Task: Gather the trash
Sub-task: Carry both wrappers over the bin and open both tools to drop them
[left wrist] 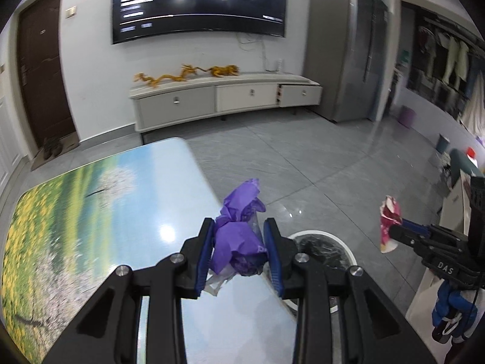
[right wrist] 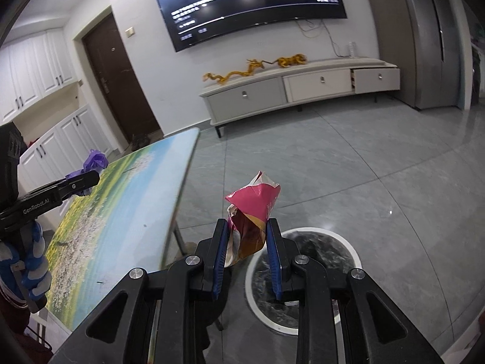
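My left gripper point(left wrist: 239, 227) is shut on a crumpled purple wrapper point(left wrist: 239, 236), held above the right edge of the table point(left wrist: 91, 212). My right gripper point(right wrist: 247, 227) is shut on a crumpled pink and red snack packet point(right wrist: 253, 212), held in the air beside the table. Just past both grippers, on the floor, stands a round white bin point(right wrist: 303, 270) lined with a black bag; the same bin point(left wrist: 327, 248) also shows in the left wrist view. In that view the right gripper point(left wrist: 397, 227) holds the pink packet point(left wrist: 389, 227) off to the right. The left gripper point(right wrist: 91, 179) with the purple wrapper point(right wrist: 95, 160) appears at the left of the right wrist view.
The table has a printed landscape top. A low white TV cabinet point(left wrist: 224, 97) stands against the far wall under a large screen point(left wrist: 200, 3). A tall grey cupboard point(left wrist: 342, 51) is at the right, a dark door point(left wrist: 42, 69) at the left. Grey tiled floor point(left wrist: 303, 163) lies between.
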Available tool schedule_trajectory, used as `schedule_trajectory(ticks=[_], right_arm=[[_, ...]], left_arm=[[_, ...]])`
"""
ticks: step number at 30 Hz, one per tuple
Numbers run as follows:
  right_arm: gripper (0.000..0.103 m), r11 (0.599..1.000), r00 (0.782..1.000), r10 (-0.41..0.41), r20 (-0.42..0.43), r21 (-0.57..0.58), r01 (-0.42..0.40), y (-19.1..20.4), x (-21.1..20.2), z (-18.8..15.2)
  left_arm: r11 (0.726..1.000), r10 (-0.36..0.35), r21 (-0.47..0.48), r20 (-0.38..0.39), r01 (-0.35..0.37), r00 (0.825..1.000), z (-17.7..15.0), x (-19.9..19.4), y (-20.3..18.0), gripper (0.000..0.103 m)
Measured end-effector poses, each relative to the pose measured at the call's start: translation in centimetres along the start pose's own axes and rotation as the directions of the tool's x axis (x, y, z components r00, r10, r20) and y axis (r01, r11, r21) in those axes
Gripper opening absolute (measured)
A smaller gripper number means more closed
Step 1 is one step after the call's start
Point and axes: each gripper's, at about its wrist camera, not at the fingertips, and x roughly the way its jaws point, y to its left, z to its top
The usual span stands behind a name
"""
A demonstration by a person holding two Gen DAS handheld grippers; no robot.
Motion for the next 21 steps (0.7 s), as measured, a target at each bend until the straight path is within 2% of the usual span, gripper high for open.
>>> schedule_trajectory(ticks=[8,15,21], right_arm=[[0.025,0.999,0.998,-0.040,-0.038,0.033,0.042,-2.7,1.4,-0.2],[0.025,0.995,0.994,-0.057,-0.093,0.072,0.064,-4.4,3.4,-1.0],[0.025,0.991,0.985,-0.065,-0.159,0.109,0.083,-5.8,6.0,-1.9]], left_arm=[[0.993,-0.058,0.097,-0.064,0.064,0.996,0.4,4.4,-4.9,0.031],[0.983,-0.069,0.162,-0.099,0.085,0.993,-0.1,7.2,-7.9,0.031],[0.973,-0.108,0.187,-0.152,0.136,0.982,-0.7,9.9,-9.5,0.032]])
